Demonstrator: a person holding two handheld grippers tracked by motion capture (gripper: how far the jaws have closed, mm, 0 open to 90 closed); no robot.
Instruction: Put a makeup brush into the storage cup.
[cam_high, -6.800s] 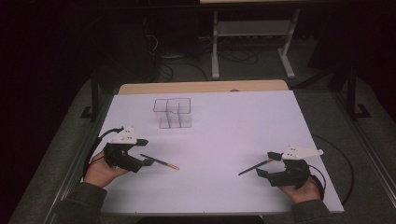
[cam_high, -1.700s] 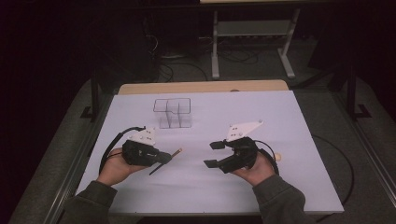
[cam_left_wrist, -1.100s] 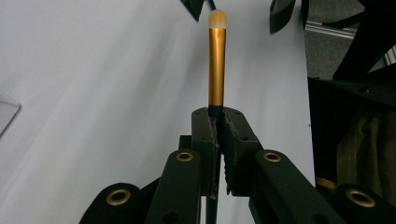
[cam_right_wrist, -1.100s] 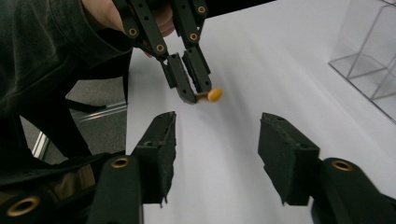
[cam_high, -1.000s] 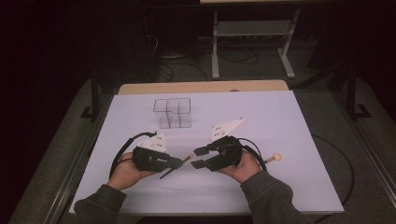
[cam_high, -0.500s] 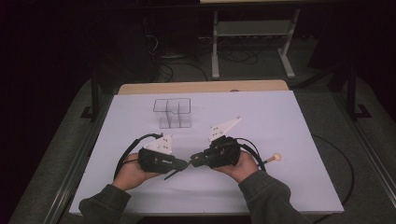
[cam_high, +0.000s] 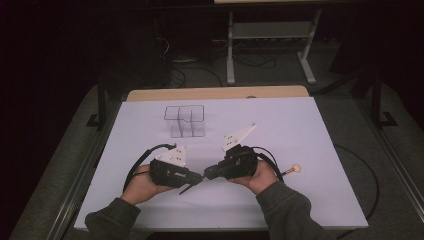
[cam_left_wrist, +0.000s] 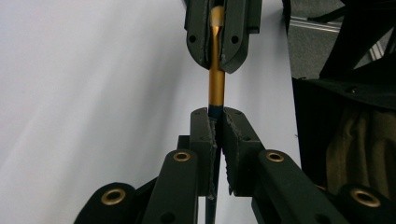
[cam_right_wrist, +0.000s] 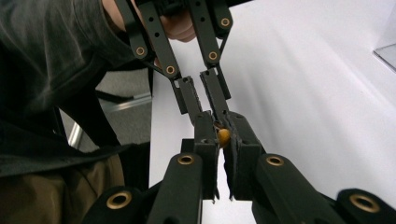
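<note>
On the white surface (cam_high: 310, 130), the left claw (cam_high: 196, 177) is sitting in the person's left hand (cam_high: 140, 184) near the front edge, pointing right. Its jaws are pressing together on the dark end of one thin stick (cam_left_wrist: 215, 84), which is running straight out from its tips in the left gripper view. The stick's gold shaft is crossing a short gap into the right claw (cam_high: 209, 172), whose jaws are also clamping on it, so the stick is being held at both ends between the two claw tips, just above the surface. In the right gripper view a gold bit of the stick (cam_right_wrist: 223, 136) is showing between the jaws. Behind the claws, toward the far side, one clear divided box (cam_high: 185, 120) is standing. At the right, just beside the right hand (cam_high: 262, 175), a second thin stick with a pale round tip (cam_high: 292, 170) is lying on the surface. In all: two claws, two sticks, one box.
</note>
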